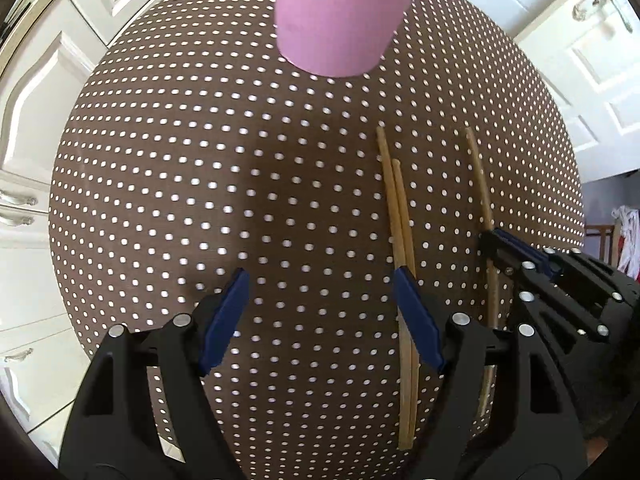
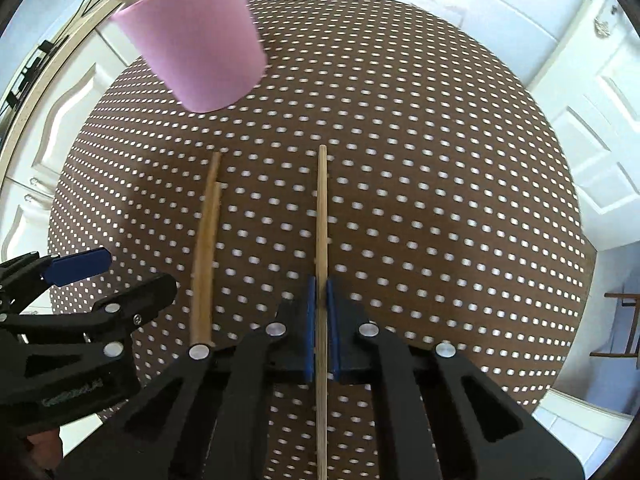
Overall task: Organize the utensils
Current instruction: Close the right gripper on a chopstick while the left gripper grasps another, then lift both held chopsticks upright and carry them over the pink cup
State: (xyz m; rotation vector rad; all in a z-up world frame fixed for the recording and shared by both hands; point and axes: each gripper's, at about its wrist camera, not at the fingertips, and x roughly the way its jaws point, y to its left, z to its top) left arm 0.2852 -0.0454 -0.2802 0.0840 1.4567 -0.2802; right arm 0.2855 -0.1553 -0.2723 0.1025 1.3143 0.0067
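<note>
On the dotted tablecloth (image 2: 400,160), from left to right: your left gripper (image 1: 320,320) hovers with jaws spread wide and empty; a pair of chopsticks (image 2: 206,248) lies just beside it; your right gripper (image 2: 320,320) is clamped on a single chopstick (image 2: 322,216), held low and level. Risk — a thin stick may pivot or slip between the pads during the lift toward the pink cup (image 2: 196,40), standing well beyond.

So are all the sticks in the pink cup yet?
Not yet. The pink cup already holds some sticks poking out of its top. The right tool is shut on a single chopstick, apparently the next to go. Two more chopsticks lie together on the dotted tablecloth, beside the open left tool.
</note>
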